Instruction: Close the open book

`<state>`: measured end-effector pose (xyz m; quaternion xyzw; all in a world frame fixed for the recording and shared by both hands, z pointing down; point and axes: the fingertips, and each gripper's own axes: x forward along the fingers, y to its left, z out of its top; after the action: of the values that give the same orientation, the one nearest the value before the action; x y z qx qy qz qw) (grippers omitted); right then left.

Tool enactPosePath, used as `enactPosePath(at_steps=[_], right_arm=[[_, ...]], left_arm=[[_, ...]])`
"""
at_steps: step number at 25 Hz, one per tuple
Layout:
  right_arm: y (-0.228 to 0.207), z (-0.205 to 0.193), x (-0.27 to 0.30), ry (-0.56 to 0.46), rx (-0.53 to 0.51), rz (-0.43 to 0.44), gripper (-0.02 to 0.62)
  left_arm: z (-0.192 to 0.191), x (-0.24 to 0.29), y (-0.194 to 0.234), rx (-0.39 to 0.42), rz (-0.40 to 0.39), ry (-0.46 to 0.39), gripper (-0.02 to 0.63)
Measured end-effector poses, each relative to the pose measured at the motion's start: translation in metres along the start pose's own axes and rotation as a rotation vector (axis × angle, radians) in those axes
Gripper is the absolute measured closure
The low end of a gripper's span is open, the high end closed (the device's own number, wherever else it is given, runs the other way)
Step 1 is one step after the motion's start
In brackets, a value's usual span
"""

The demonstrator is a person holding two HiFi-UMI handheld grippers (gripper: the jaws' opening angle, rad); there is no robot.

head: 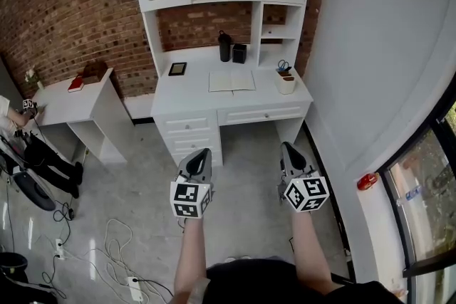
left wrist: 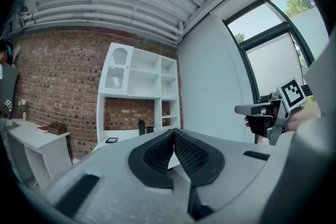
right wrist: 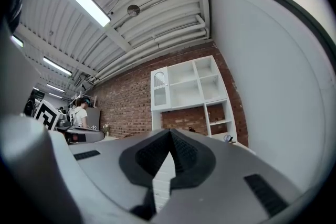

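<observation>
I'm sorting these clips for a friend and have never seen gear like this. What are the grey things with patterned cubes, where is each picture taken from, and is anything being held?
There is no robot here. A person stands holding a hand-held tool in each hand: the left gripper and the right gripper. The patterned cubes are part of them. The head view comes from a camera on the person's head, looking down. The other two come from a camera riding on each gripper, looking along its fingers. Both pairs of fingers are pressed together with nothing between them. Ahead, not yet reached, stands a white desk with an open book, a black bottle and a cup on it.
</observation>
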<state>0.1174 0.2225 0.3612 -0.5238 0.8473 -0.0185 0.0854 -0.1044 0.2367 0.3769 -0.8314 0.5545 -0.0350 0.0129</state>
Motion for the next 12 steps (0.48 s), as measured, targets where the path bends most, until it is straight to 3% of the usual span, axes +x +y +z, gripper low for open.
enactPosePath(at_steps=[12], right_arm=[[-0.003,0.003,-0.012,-0.028,0.025,-0.022,0.597]], left_arm=[[0.0,-0.008,-0.008,-0.022,-0.037,-0.03,0.597]])
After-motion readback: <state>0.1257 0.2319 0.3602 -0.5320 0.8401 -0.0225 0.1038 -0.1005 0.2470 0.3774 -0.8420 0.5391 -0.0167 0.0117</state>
